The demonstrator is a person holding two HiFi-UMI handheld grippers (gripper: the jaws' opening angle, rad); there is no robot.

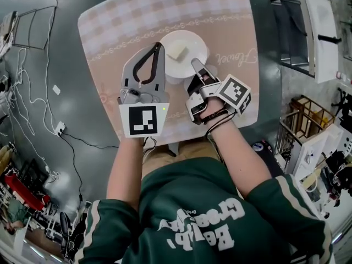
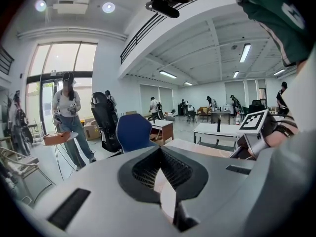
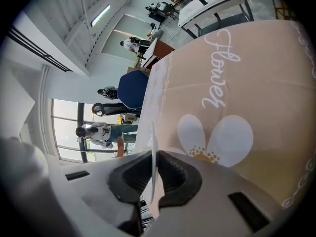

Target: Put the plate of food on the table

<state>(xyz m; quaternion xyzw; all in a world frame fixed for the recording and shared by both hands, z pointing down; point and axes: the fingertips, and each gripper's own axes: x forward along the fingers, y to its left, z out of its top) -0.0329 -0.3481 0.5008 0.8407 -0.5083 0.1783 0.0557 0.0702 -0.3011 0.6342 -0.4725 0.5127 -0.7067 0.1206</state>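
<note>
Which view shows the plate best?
Head view: the whole plate shows from above, food on it, right gripper clamped on it. Right gripper view gives only the rim edge-on between the jaws. Left gripper view shows no clear plate.

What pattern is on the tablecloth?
Beige-pink tablecloth with a pale checked band and white script; clearest in the head view.

Light: bright, ceiling lamps (image 2: 108,7), window (image 2: 43,63) glare | edges: fisheye-warped | focus: perhaps soft close-up
</note>
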